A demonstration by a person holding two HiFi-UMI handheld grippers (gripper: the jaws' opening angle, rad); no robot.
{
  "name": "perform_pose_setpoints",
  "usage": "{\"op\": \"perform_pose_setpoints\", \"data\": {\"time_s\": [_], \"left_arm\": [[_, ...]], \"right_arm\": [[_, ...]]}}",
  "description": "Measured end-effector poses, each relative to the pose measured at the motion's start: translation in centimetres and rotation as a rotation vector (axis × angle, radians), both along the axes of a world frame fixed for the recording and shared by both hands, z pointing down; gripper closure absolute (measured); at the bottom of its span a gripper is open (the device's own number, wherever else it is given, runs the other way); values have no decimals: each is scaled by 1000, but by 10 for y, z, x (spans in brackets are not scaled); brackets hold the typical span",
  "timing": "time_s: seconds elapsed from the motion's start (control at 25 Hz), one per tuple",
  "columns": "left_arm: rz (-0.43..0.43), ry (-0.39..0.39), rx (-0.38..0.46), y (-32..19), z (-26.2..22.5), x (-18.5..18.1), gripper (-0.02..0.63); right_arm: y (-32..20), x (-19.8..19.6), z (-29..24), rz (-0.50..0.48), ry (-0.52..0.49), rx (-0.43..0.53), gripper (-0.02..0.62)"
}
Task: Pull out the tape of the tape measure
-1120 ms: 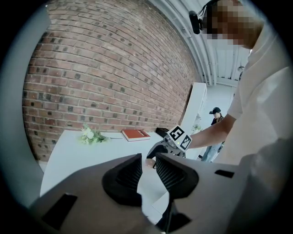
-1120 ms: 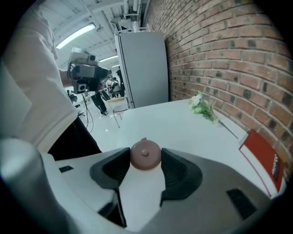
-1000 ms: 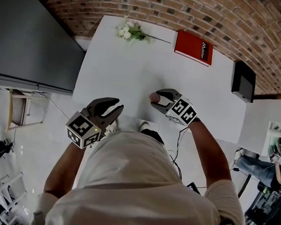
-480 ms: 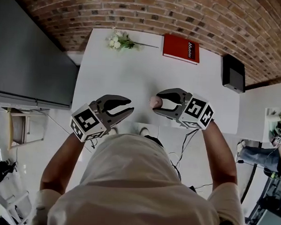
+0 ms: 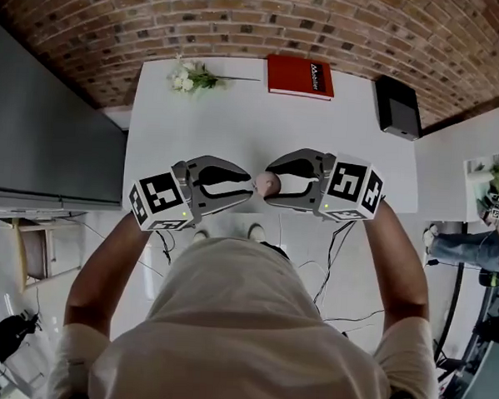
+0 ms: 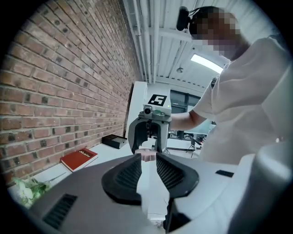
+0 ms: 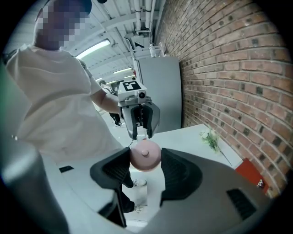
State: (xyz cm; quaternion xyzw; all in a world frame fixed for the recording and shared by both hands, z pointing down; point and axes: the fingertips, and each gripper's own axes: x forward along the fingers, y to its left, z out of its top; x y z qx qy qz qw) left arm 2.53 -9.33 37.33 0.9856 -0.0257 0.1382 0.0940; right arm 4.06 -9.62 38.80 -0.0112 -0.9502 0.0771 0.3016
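right hand-held gripper (image 7: 145, 161) clamped on tape measure (image 7: 145, 154) | left hand-held gripper (image 6: 148, 158) slightly apart, tips at it | no tape seen out, pull seemingly all left

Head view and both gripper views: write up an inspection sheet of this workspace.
Surface: white table, bare except for items along its far edge.
Job's things: pink tape measure, held between the two tools; no drawn-out tape seen.
Clutter: flowers, red book and black box at the far edge.
Grippers: right tool shut on the tape measure's round body; left tool has jaws a narrow gap apart, tips at the tape measure's pale end, not closed on it.
Cables: black cables hang below the right tool.
Surroundings: brick wall beyond the table; grey cabinet to the left.
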Motion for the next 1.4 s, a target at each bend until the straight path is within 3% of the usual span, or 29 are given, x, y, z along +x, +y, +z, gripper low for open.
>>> {"op": "perform_pose_setpoints", "data": {"time_s": [0.36,0.76,1.4], "left_arm": [[79,-10,4,9,2,14,525],[51,-31,20,7,4,8,604],[-1,-33,-29,-1,5,-11,609]], "right_arm": [[10,5,-1,13,3,-5,377],[6,5,0,54,-1,-11,377],[-9,12,6,145,-2,-40,377]]}}
